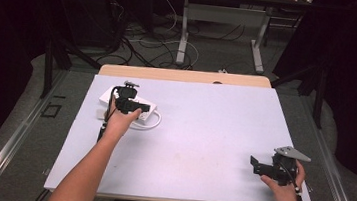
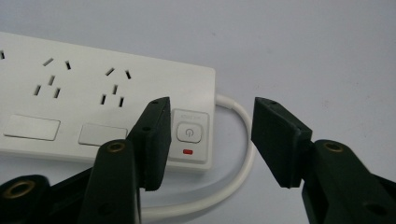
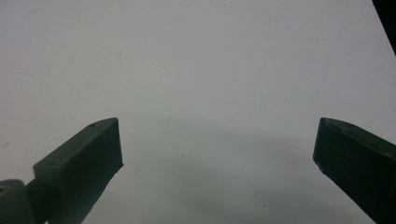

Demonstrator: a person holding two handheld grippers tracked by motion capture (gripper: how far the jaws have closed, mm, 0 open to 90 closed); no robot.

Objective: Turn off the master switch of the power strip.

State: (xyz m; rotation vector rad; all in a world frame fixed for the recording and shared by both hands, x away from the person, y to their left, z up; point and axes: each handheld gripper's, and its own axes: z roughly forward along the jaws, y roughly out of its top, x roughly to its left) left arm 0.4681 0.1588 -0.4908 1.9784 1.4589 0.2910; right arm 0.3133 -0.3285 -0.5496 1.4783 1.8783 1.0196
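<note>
Evenly lit from above on the pale table [image 1: 203, 133], with dark, purple-tinged corners and soft detail throughout the high view. Sharp and bright in the left gripper view on the power strip [image 2: 93, 93] and cord [image 2: 243, 140], with a faint shadow under the strip and slight blur on the nearest parts of the left gripper [image 2: 208, 140]. Dimmer and greyer in the right gripper view, with a broad soft shadow on the table between the blurred jaws of the right gripper [image 3: 217, 154].
</note>
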